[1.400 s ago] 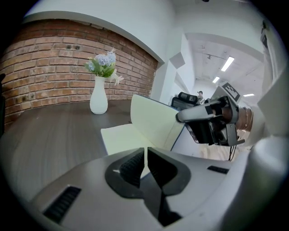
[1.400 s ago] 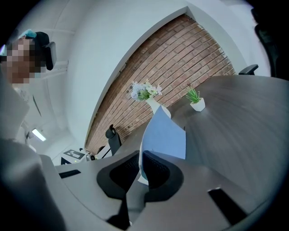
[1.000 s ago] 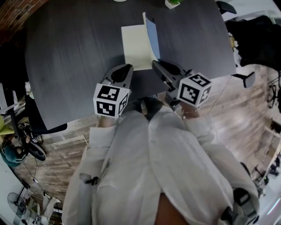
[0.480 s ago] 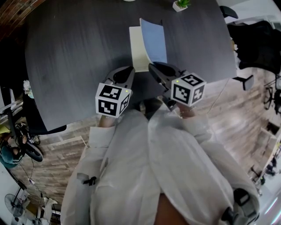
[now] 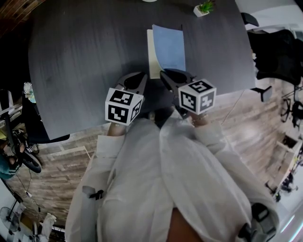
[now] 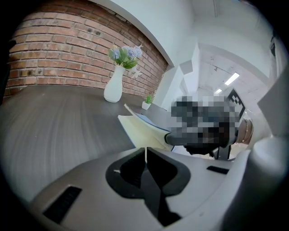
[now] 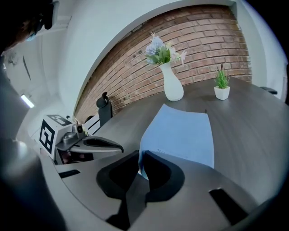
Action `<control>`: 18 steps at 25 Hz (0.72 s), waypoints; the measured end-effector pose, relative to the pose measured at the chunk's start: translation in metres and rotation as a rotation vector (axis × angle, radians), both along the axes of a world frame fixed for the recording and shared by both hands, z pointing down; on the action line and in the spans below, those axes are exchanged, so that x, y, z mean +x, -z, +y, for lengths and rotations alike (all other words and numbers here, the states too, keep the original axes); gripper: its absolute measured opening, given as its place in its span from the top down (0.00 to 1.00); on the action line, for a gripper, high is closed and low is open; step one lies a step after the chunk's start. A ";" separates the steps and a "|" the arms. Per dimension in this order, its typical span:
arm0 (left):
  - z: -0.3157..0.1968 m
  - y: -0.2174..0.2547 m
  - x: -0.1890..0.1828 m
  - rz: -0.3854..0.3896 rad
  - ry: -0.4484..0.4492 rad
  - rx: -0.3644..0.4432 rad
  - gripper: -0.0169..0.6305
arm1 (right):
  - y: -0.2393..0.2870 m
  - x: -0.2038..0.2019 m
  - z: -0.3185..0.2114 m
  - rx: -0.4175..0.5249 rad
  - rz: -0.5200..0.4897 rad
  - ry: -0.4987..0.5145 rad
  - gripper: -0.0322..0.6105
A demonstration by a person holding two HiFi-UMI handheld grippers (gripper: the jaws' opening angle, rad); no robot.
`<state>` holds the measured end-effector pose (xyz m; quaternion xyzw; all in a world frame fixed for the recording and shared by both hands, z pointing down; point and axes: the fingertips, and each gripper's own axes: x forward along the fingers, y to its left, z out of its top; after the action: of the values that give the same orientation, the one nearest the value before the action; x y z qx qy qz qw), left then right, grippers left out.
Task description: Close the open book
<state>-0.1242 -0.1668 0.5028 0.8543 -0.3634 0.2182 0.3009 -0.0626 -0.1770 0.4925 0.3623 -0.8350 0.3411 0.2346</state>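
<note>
The book lies on the dark grey table (image 5: pixel 80 61), its blue cover (image 5: pixel 168 47) face up over cream pages (image 5: pixel 151 59) that show as a strip along its left side. My left gripper (image 5: pixel 142 78) sits at the book's near left corner, shut on the thin edge of a cream page (image 6: pixel 142 131); in the left gripper view (image 6: pixel 145 155) a cream sliver runs between its jaws. My right gripper (image 5: pixel 166 75) is at the near right, shut on the near corner of the blue cover (image 7: pixel 180 133), which enters between its jaws (image 7: pixel 141 162).
A white vase of flowers (image 7: pixel 172 88) and a small potted plant (image 5: pixel 203 8) stand at the far side of the table. A black office chair (image 5: pixel 274 47) is off the table's right edge. The table's near edge runs just under both grippers.
The blue cover has swung down from standing on edge to lying broad over the cream pages, so less cream shows. Both grippers have sunk and drawn back toward the near edge.
</note>
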 end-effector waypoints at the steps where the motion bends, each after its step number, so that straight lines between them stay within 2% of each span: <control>1: 0.000 -0.001 0.000 0.005 0.002 -0.002 0.95 | -0.002 -0.001 0.000 0.004 0.019 0.005 0.90; 8: 0.002 -0.002 0.001 0.031 0.007 -0.006 0.95 | -0.013 -0.006 0.002 0.016 0.105 0.039 0.90; 18: 0.006 -0.004 0.005 0.056 0.009 -0.028 0.95 | -0.026 -0.008 0.001 0.037 0.176 0.090 0.90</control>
<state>-0.1194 -0.1605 0.5066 0.8541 -0.3557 0.1980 0.3237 -0.0707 -0.1756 0.5180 0.3574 -0.8328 0.2815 0.3152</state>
